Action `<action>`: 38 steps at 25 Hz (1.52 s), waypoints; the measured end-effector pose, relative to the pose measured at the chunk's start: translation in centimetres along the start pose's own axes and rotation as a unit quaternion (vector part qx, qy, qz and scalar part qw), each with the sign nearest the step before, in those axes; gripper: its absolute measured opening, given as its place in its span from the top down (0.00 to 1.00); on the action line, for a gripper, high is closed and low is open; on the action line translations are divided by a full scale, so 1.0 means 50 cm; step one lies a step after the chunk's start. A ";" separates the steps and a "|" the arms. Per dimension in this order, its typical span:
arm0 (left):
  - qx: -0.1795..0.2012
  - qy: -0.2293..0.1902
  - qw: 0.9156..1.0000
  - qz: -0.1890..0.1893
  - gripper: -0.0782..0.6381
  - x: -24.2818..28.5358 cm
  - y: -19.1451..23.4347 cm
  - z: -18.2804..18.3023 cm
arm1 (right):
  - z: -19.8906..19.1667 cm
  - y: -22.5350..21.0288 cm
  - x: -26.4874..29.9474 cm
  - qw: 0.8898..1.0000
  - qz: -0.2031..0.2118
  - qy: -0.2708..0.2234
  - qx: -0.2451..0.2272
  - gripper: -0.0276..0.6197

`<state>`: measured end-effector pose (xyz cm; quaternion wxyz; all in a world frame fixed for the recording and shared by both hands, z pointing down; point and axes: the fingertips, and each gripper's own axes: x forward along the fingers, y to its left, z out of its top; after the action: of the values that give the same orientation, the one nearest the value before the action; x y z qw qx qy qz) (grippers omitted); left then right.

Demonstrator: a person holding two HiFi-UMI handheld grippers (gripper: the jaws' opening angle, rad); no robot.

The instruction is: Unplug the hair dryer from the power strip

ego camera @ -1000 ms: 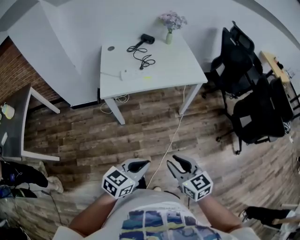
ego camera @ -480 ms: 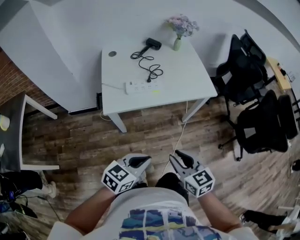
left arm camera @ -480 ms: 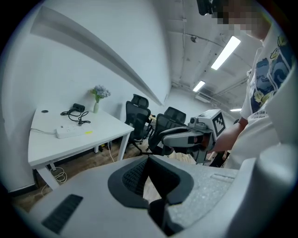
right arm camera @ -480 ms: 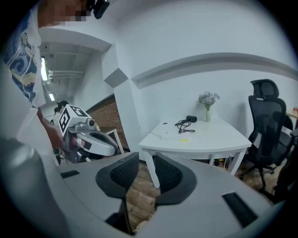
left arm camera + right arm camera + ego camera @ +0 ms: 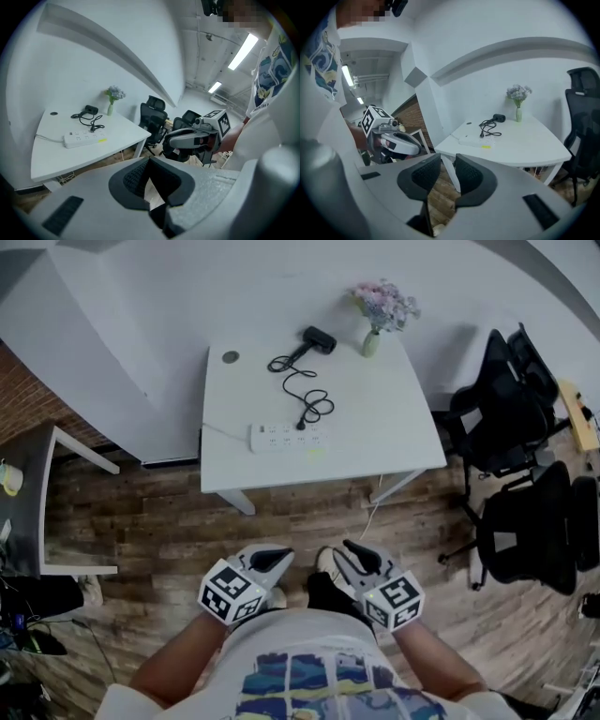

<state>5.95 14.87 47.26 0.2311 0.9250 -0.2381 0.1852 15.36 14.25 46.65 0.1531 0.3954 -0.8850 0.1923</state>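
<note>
A black hair dryer (image 5: 319, 338) lies at the far side of a white table (image 5: 394, 442). Its coiled cord (image 5: 309, 395) runs to a plug (image 5: 302, 424) in the white power strip (image 5: 289, 437). Both grippers hang at waist height over the wooden floor, well short of the table. My left gripper (image 5: 265, 561) has its tips together and holds nothing. The jaws of my right gripper (image 5: 354, 557) stand apart and are closing, with nothing between them. In the right gripper view the right gripper (image 5: 444, 161) points toward the strip (image 5: 473, 140) and the dryer (image 5: 500, 117).
A vase of flowers (image 5: 380, 315) stands at the table's far right corner. Black office chairs (image 5: 511, 423) crowd the right side. A dark desk (image 5: 28, 493) is at the left. A white cable (image 5: 375, 502) hangs below the table.
The table has come nearer and sits lower in the head view as the person walks toward it. Both grippers stay side by side in front of the body.
</note>
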 end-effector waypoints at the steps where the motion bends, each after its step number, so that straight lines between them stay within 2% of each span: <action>1: -0.004 0.001 1.000 0.009 0.89 0.015 0.010 0.013 | 0.012 -0.020 0.008 1.000 0.011 0.003 -0.011 0.80; 4: -0.008 0.005 0.999 0.035 0.89 0.062 0.042 0.051 | 0.045 -0.090 0.029 0.999 0.035 0.005 -0.031 0.80; 11: -0.027 0.007 0.995 0.091 0.89 0.141 0.112 0.113 | 0.068 -0.221 0.078 0.997 0.076 0.015 -0.021 0.80; 15: -0.040 0.009 0.992 0.119 0.89 0.160 0.152 0.123 | 0.066 -0.262 0.119 0.995 0.094 0.024 -0.017 0.80; 18: -0.051 0.012 0.991 0.127 0.89 0.169 0.182 0.127 | 0.079 -0.282 0.149 0.995 0.097 0.024 -0.014 0.80; 24: -0.062 0.013 0.991 0.122 0.89 0.184 0.273 0.137 | 0.104 -0.304 0.234 0.994 0.096 0.050 -0.025 0.80; 28: -0.049 0.027 0.993 0.108 0.89 0.194 0.345 0.142 | 0.117 -0.317 0.299 0.995 0.085 0.045 -0.028 0.80; 38: -0.027 0.058 0.995 0.071 0.89 0.229 0.502 0.147 | 0.136 -0.345 0.436 0.994 0.052 0.088 -0.030 0.80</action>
<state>3.81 -12.55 54.90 0.2560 0.8868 -0.2946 0.2477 13.64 -13.43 53.69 0.2323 0.3258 -0.8928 0.2070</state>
